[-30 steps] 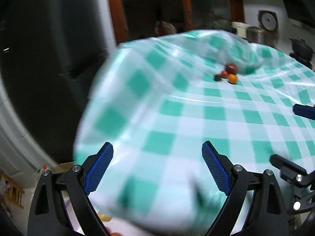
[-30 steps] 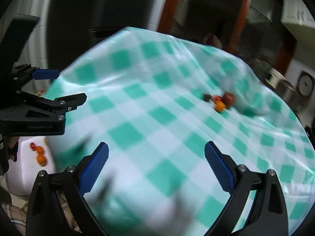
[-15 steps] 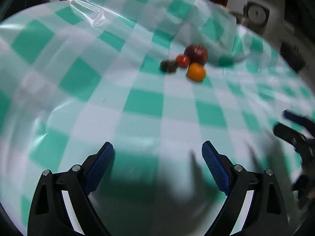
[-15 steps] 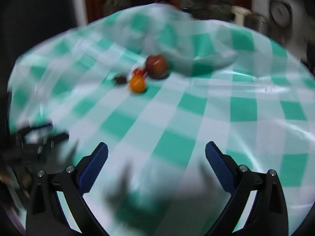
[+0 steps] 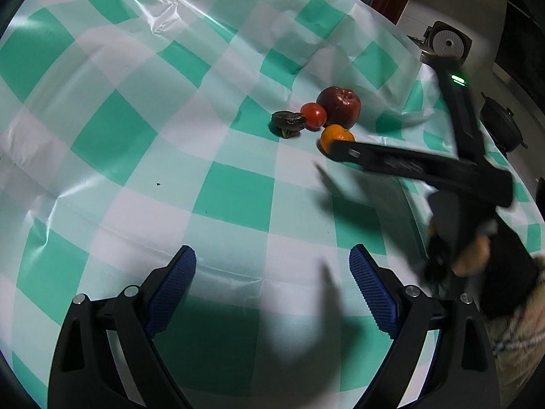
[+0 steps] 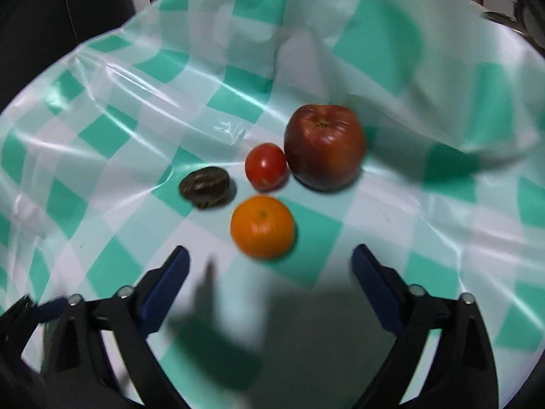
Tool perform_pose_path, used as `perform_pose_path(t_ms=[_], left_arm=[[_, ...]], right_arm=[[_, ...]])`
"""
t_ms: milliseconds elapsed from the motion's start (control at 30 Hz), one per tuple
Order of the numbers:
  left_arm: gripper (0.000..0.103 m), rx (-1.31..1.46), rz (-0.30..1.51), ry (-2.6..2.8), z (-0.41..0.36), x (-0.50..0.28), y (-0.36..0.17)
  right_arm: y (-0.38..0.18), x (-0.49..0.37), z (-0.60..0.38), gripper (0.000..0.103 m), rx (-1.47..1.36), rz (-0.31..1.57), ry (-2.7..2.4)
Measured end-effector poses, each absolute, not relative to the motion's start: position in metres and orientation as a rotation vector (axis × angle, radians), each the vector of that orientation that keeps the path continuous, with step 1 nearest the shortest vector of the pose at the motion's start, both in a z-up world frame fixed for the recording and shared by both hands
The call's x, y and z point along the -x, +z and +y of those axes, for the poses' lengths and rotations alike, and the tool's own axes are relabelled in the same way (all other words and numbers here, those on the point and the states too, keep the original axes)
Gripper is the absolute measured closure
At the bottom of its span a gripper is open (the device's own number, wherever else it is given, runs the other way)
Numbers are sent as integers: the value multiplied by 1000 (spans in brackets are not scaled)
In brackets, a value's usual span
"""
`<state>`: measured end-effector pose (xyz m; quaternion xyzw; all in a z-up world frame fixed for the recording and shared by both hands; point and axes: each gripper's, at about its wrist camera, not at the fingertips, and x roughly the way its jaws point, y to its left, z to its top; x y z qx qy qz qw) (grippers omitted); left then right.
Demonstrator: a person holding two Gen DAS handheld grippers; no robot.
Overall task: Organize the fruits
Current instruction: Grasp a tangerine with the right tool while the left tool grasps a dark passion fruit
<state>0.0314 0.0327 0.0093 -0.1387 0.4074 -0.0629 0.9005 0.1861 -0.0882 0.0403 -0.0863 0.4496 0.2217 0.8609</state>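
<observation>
Biggest worry first: the tablecloth (image 6: 112, 129) was thin, glossy plastic w/ creases and a big raised fold right behind the fruit, so a finger dragging on it could've bunched the sheet and sent everything rolling.

Next, the apple (image 6: 324, 146), biggest of the bunch. It sat touching the tomato (image 6: 266, 167), so any nudge to one prob moves the other. It's round too, so it'd roll easily.

The mandarin (image 6: 262, 226) was the likely first pick imo. It lay just ahead of the right gripper (image 6: 270, 262), roughly centered on the gap but beyond the fingertips, not between them yet. The jaws were closing w/ nothing inside, and if they got narrower than the fruit they'd shove it into the tomato instead of straddling it. The view was blurry too, so the approach looked fast.

The dark wrinkly fruit (image 6: 207, 187) (can't tell what it is) sat left of the tomato, just apart from it.

Left gripper (image 5: 272, 272) was spread wide, empty, well short of the cluster, over bare cloth.
</observation>
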Motion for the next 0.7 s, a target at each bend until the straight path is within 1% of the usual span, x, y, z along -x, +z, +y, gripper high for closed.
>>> perform_pose_path(t_ms=[33,67,100,167,200,233,267,367,500,600,700], left_arm=[[14,283,845,-129,32,-32,9],[14,281,846,-128,32,-32,9],[14,279,846,-127,32,-31,9],[14,279,846,-127,32,-31,9],[14,278,847,-127,32,-31,9],[14,277,848,-127,32,-31,9],[14,276,848,-128,32,-31,9],[14,279,848,-132,33,-30,8],[13,265,854,-134,31,-32,8],[13,245,871,-123,27,-37,9],[13,176,878,-139,12,-60,13]], right_arm=[[37,-191,-85,19,188,957,459],[33,-196,-81,26,203,972,447],[30,-199,-79,29,217,981,438],[29,-198,-75,31,245,963,437],[29,-197,-74,46,248,954,442],[30,-194,-74,56,243,938,458],[30,-191,-75,61,246,930,455],[35,-177,-88,62,195,905,443],[46,-136,-130,62,81,863,432],[44,-100,-164,62,74,855,387],[46,-77,-187,61,69,844,364]])
